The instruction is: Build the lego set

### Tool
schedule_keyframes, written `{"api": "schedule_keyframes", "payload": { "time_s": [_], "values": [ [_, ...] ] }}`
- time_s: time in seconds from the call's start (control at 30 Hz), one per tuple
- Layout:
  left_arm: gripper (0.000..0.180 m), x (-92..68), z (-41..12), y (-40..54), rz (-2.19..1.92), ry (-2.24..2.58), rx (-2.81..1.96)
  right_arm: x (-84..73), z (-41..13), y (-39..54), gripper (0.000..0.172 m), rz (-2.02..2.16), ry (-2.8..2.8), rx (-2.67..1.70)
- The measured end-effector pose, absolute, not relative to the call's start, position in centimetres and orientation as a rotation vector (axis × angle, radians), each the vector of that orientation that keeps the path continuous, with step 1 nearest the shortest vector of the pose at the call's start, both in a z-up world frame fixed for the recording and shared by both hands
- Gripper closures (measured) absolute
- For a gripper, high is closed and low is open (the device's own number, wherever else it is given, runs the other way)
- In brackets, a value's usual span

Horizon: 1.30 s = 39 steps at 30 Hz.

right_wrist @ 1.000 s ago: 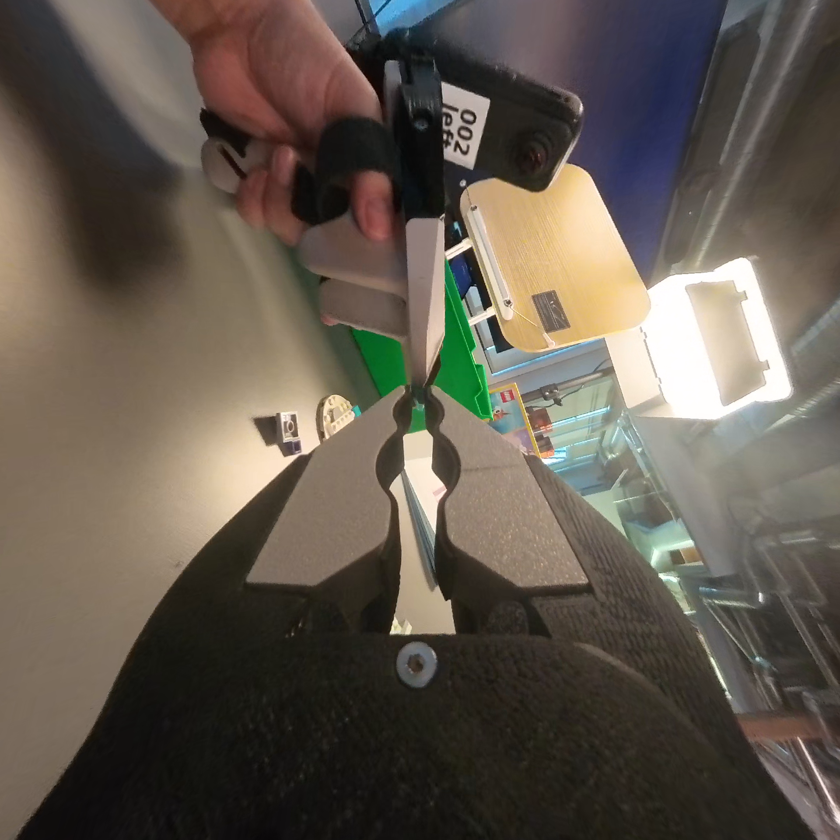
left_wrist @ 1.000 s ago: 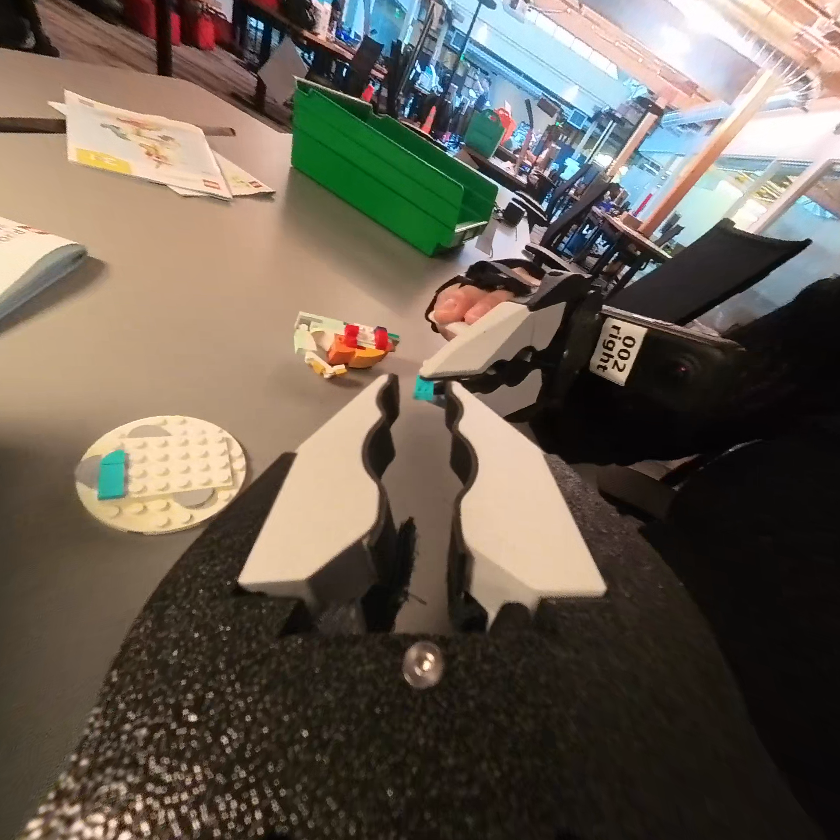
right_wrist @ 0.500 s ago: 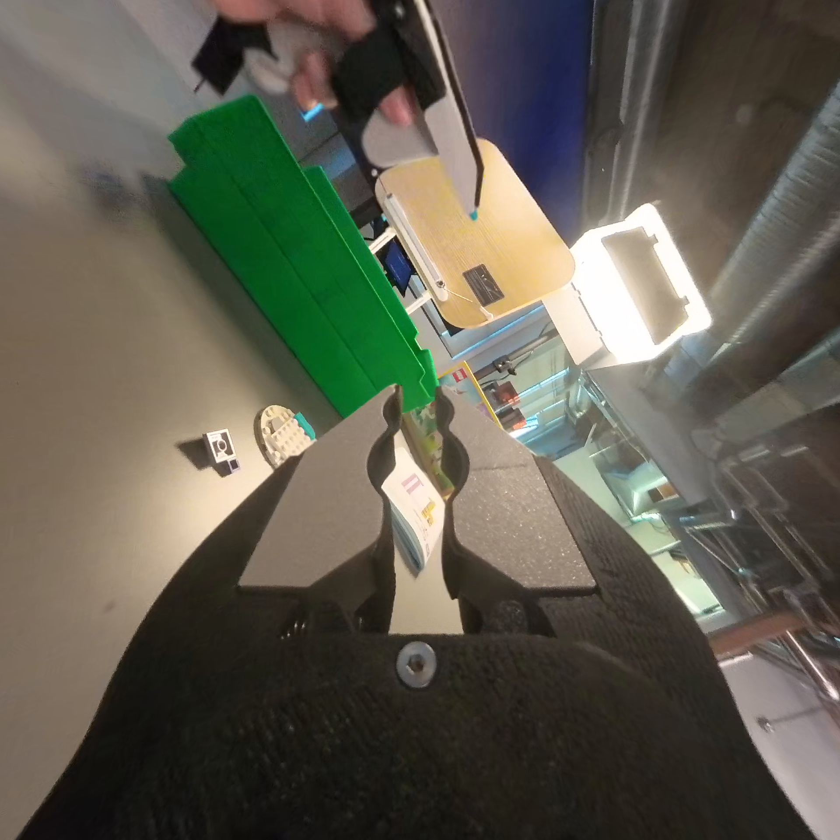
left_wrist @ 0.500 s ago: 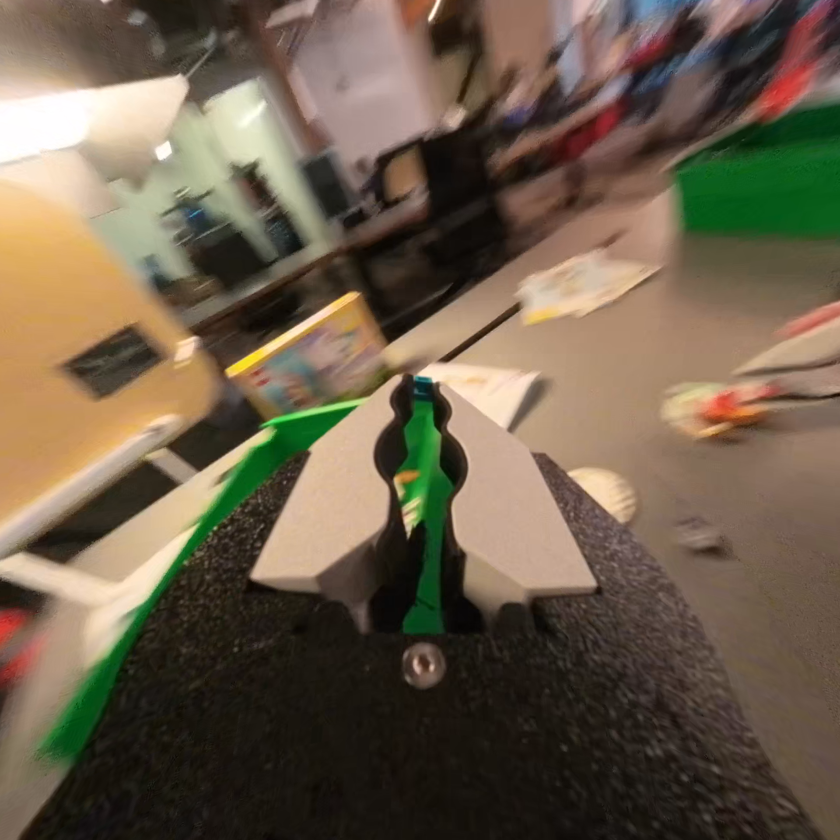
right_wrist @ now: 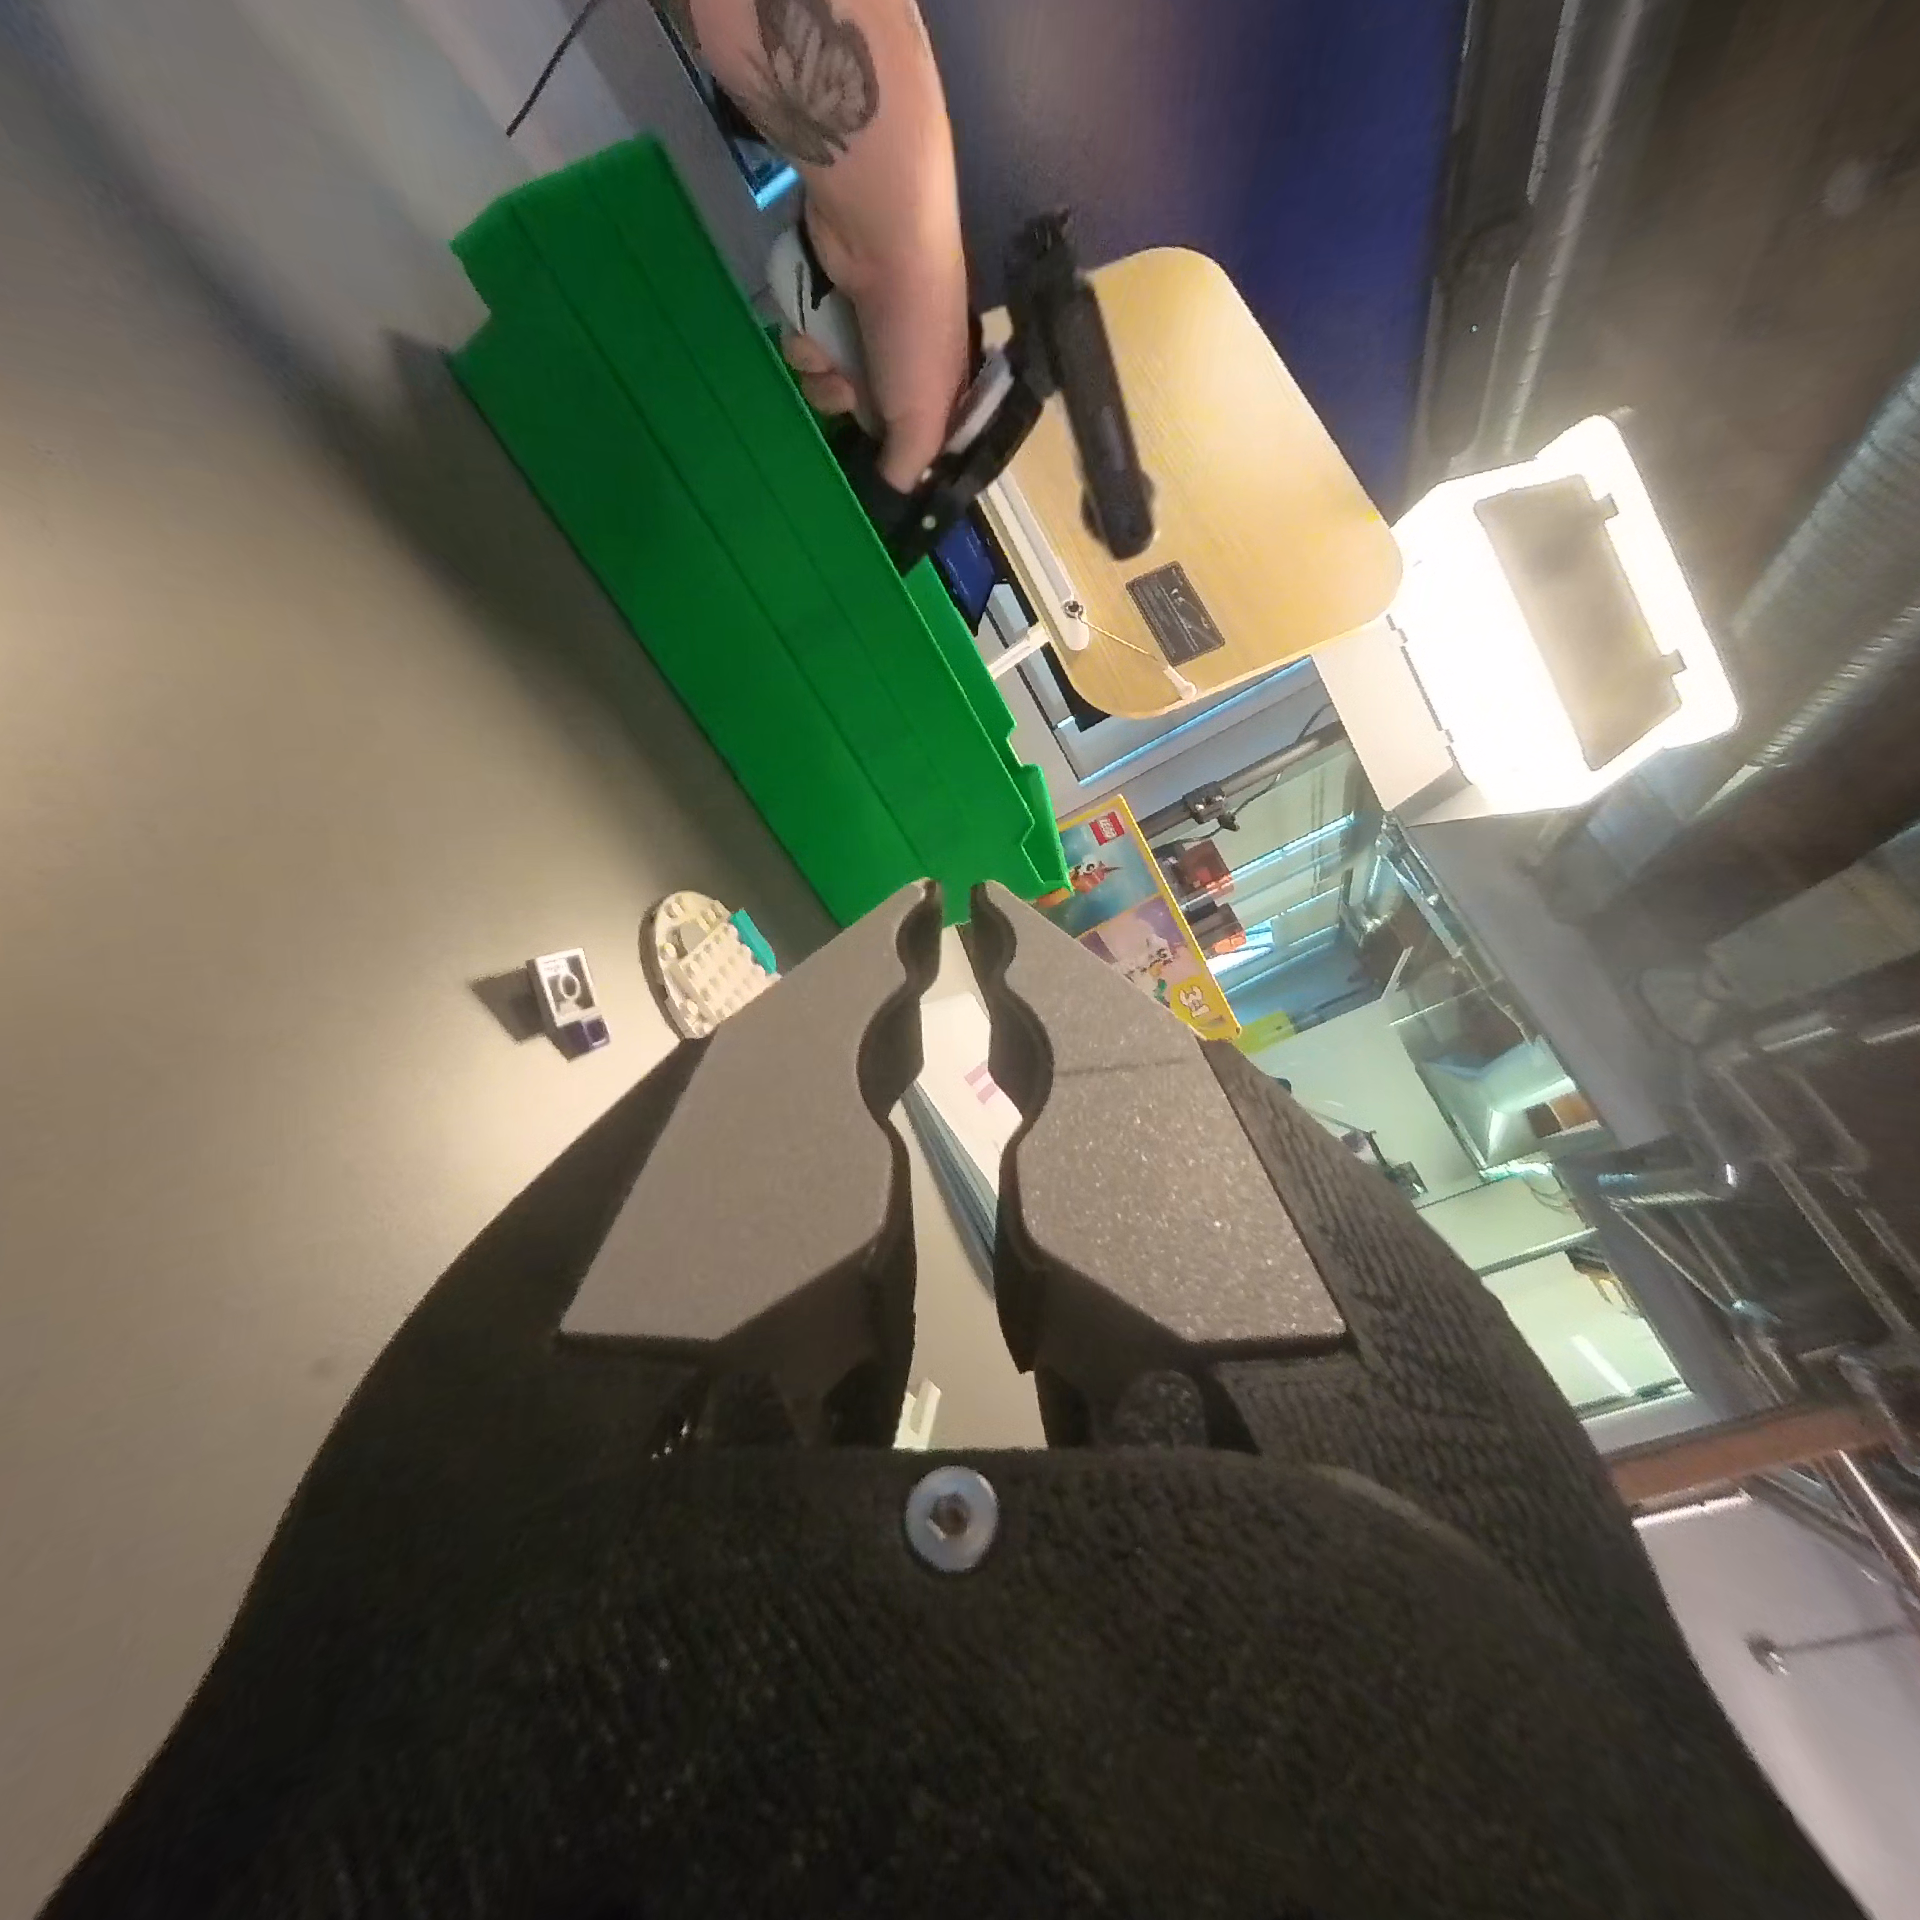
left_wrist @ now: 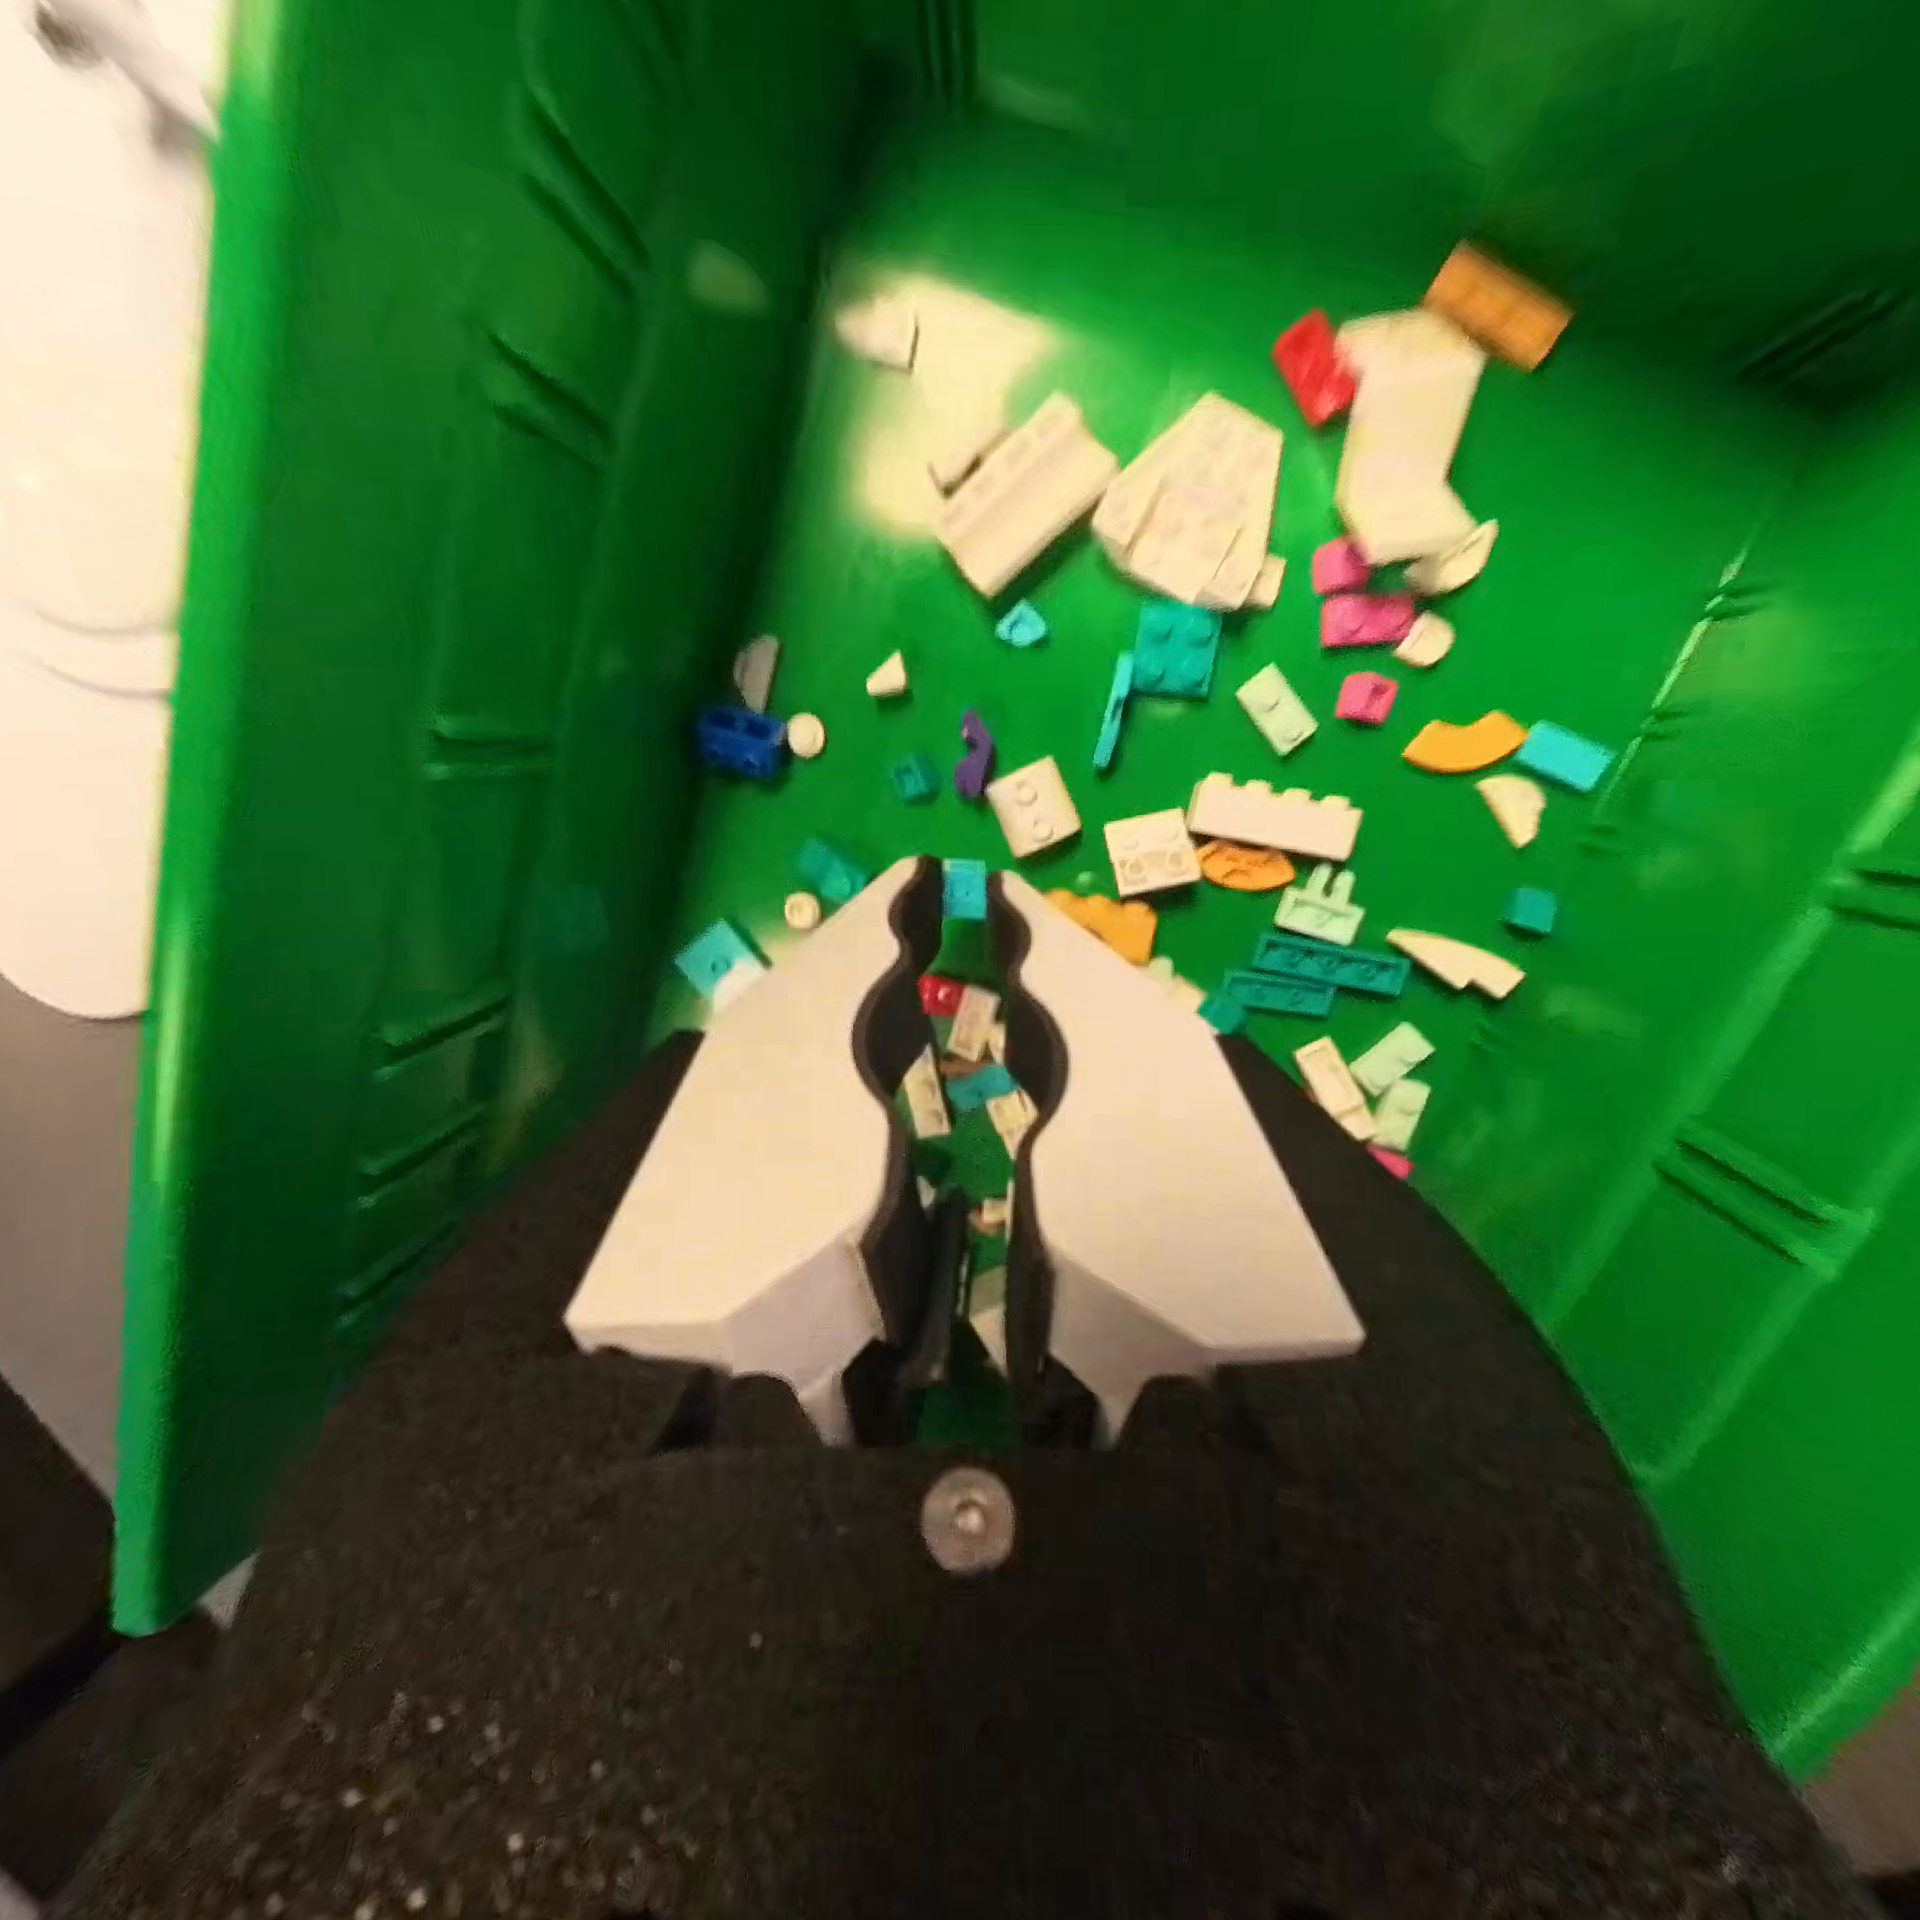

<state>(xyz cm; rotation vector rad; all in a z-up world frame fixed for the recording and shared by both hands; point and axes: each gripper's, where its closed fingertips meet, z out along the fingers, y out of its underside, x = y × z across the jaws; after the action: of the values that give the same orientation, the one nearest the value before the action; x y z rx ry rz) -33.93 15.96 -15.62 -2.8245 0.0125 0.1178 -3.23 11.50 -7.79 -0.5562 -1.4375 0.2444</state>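
Observation:
In the left wrist view my left gripper is inside a green bin, just above its floor. It is shut on a small teal brick, which sits pinched between the two fingertips. Many loose bricks lie on the bin floor, among them a long white brick and an orange curved piece. In the right wrist view my right gripper hangs over the grey table. Its jaws are drawn almost together with nothing between them. A hand reaches into the bin; the left gripper's fingers are hidden there.
A round white plate with a teal piece lies on the table near the bin's end. Beside it stands a small white and purple block. A colourful box and a booklet lie beyond. Tip to tip, the grippers are about 30 cm apart.
My right gripper passed the teal brick to my left gripper, opened, then drew almost shut with nothing in it. My left gripper swung away and down into the green bin with the brick.

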Motion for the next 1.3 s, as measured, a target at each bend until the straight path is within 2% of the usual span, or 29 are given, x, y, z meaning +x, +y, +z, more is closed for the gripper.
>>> {"api": "schedule_keyframes", "payload": {
  "time_s": [0.1, 0.13, 0.17, 0.27, 0.4, 0.5, 0.6, 0.63, 0.67, 0.73, 0.83, 0.87, 0.93, 1.2, 1.3],
  "values": [
    [0.175, -34.6, -16.7, 15.5, 0.168, 0.016, -2.872, -3.2, -7.9, 11.7, 0.169, 0.238, -1.44, -0.574],
    [0.162, -34.6, -16.8, 15.6, 0.161, -0.008, -2.863, -3.2, -8.1, 11.8, 0.169, 0.245, -1.453, -0.589],
    [0.141, -34.7, -16.8, 15.7, 0.169, -0.039, -2.843, -3.3, -8.4, 11.8, 0.169, 0.263, -1.475, -0.613],
    [0.12, -35.1, -15.3, 16.4, 0.229, -0.055, -2.735, -3.5, -9.7, 11.1, 0.169, 0.386, -1.561, -0.699],
    [0.124, -34.7, -12.2, 15.2, 0.364, -0.03, -2.661, -3.6, -11.5, 10.4, 0.163, 0.502, -1.678, -0.814],
    [0.127, -31.2, -7.4, 14.5, 0.445, 0.068, -2.432, -3.7, -12.5, 10.2, 0.161, 0.498, -1.735, -0.861],
    [0.152, -21.5, -4.1, 12.6, 0.25, 0.315, -2.204, -3.6, -13.8, 10.0, 0.16, 0.491, -1.813, -0.916],
    [0.163, -17.5, -4.6, 11.3, 0.093, 0.417, -2.197, -3.6, -14.4, 9.9, 0.159, 0.494, -1.839, -0.939],
    [0.167, -13.4, -5.5, 9.8, -0.098, 0.515, -2.207, -3.6, -14.9, 9.7, 0.157, 0.508, -1.863, -0.969],
    [0.166, -7.4, -7.5, 7.5, -0.375, 0.669, -2.189, -3.7, -15.9, 9.2, 0.153, 0.575, -1.897, -1.054],
    [0.156, -5.4, -11.9, 8.1, -0.366, 0.68, -2.213, -3.8, -16.7, 8.8, 0.144, 0.681, -1.911, -1.165],
    [0.148, -5.1, -13.3, 8.6, -0.36, 0.672, -2.223, -3.8, -16.7, 8.9, 0.144, 0.687, -1.907, -1.172],
    [0.144, -4.5, -14.9, 9.6, -0.375, 0.645, -2.213, -3.7, -16.5, 9.0, 0.144, 0.702, -1.899, -1.181],
    [0.141, -5.0, -18.0, 10.6, -0.365, 0.686, -2.308, -3.3, -16.4, 10.1, 0.14, 0.669, -1.891, -1.169],
    [0.152, -4.5, -18.0, 10.8, -0.428, 0.652, -2.298, -3.2, -16.6, 10.3, 0.14, 0.569, -1.915, -1.099]
  ]
}}
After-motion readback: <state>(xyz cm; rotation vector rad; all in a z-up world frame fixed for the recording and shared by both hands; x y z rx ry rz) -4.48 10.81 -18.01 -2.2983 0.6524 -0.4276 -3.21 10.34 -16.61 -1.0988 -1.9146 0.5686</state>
